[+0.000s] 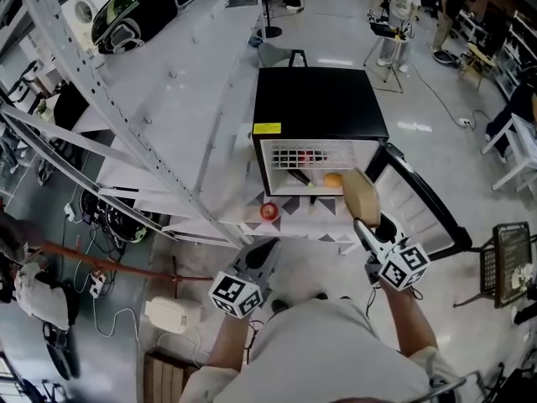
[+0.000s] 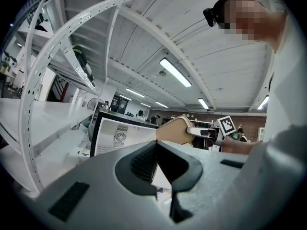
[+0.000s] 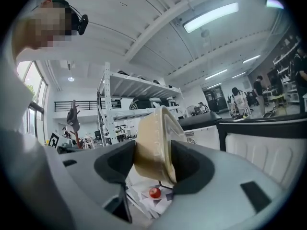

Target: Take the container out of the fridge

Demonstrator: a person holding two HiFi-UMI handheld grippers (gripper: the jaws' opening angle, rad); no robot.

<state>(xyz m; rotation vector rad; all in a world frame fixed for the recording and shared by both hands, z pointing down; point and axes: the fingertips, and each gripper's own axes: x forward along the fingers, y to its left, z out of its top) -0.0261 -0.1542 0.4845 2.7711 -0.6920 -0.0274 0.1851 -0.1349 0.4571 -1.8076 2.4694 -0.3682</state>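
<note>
Right gripper (image 1: 363, 219): jaws about halfway apart, clamped on the round tan plastic container with a clear lid (image 3: 156, 138). One pad lies on its lid face, the other on its base. The container is tipped on edge, in the air, outside the fridge and just in front of the open compartment.

Left gripper (image 2: 156, 150): jaw tips together, nothing between them. It is held low beside the right one, apart from the container.

Black mini fridge (image 1: 319, 99): its door (image 1: 422, 193) is swung wide to the right and the white interior is exposed. A small orange item (image 1: 333, 180) sits inside on the lower level; what it is, I cannot tell.

Floor: a white mat with grey triangle pattern (image 1: 312, 218) lies at the fridge's foot, and a small red round fruit (image 1: 268, 211) rests on it, left of the opening.

Room: pale glossy floor, white perforated-metal shelving rack (image 1: 126, 99) on the left, and strip lights overhead in both gripper views. People stand well beyond the fridge (image 1: 394, 7).
</note>
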